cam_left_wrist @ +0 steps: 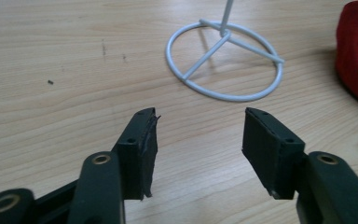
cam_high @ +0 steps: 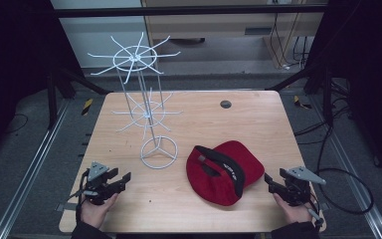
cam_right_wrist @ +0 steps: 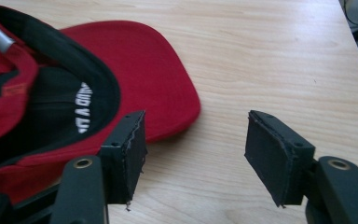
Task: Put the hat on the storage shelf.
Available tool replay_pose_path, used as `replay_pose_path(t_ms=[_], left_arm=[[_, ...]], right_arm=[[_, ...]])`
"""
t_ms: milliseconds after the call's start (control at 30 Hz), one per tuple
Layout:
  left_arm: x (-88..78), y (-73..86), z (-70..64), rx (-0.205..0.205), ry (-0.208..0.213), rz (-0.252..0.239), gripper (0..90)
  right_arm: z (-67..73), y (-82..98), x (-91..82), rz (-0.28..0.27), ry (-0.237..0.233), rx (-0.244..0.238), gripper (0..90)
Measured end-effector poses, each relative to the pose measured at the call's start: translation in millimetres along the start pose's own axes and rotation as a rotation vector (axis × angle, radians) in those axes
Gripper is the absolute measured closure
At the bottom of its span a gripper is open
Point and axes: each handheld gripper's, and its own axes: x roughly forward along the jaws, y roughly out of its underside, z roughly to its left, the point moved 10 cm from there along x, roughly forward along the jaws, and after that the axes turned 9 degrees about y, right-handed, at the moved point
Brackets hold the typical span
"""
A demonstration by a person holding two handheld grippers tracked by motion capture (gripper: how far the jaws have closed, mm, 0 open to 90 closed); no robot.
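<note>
Table [cam_high: 258, 124]: one cap [cam_high: 226, 172], one rack [cam_high: 146, 112] (two grippers open).

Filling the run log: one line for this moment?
left tongs: open, empty | right tongs: open, beside red fabric cap | white wire rack: upright

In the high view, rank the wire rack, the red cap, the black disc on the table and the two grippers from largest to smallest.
1. wire rack
2. red cap
3. left gripper and right gripper: they look alike, so no ranking between them
4. black disc
</note>
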Motion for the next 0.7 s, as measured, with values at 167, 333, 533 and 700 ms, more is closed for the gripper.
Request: replay_pose_path(t_ms=[167,333,533,700], left_arm=[[-0.6,-2.6,-20.4,0.022,0.040,-0.015,50.5],[0.8,-7.1,-36.0,0.060,0.078,-0.023,52.0],[9.3,-13.2,-59.5,0.111,0.125,-0.016,51.4],[25.0,-22.5,-93.8,0.178,0.182,0.012,49.7]], right_arm=[[8.9,-5.4,-6.5,-0.028,-0.025,-0.005,43.1],[15.3,-5.2,-5.1,-0.021,-0.043,-0.029,44.0],[20.5,-8.8,-3.6,-0.017,-0.053,-0.036,46.2],[22.0,-9.9,-1.2,-0.006,-0.054,-0.053,49.5]])
